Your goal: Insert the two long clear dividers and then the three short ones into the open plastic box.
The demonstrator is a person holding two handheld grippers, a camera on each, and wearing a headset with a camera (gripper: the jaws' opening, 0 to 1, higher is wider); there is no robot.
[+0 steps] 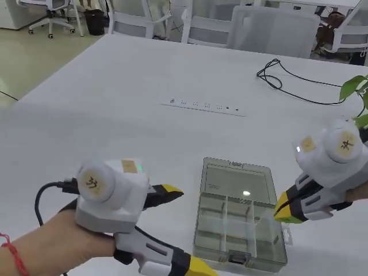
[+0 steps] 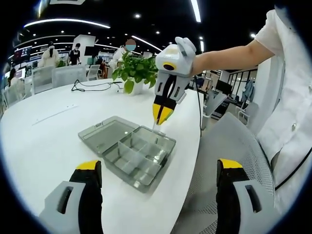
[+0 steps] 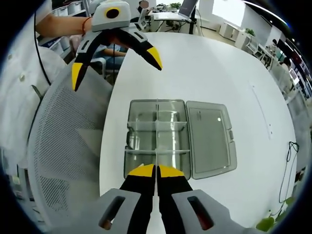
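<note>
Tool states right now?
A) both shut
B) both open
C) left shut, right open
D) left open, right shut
D: the left tool has its jaws spread wide, while the right tool has its yellow tips pressed together at the edge of the box.

An open-plan office. Swivel chairs [image 1: 52,14] ring the big white table [image 1: 144,86], which has a socket strip [image 1: 204,107] set into its top. A black cable [image 1: 287,80] and a potted plant [image 2: 136,73] rest on it. Beyond it are more desks, people [image 2: 48,54] and ceiling light strips [image 2: 73,22].
</note>
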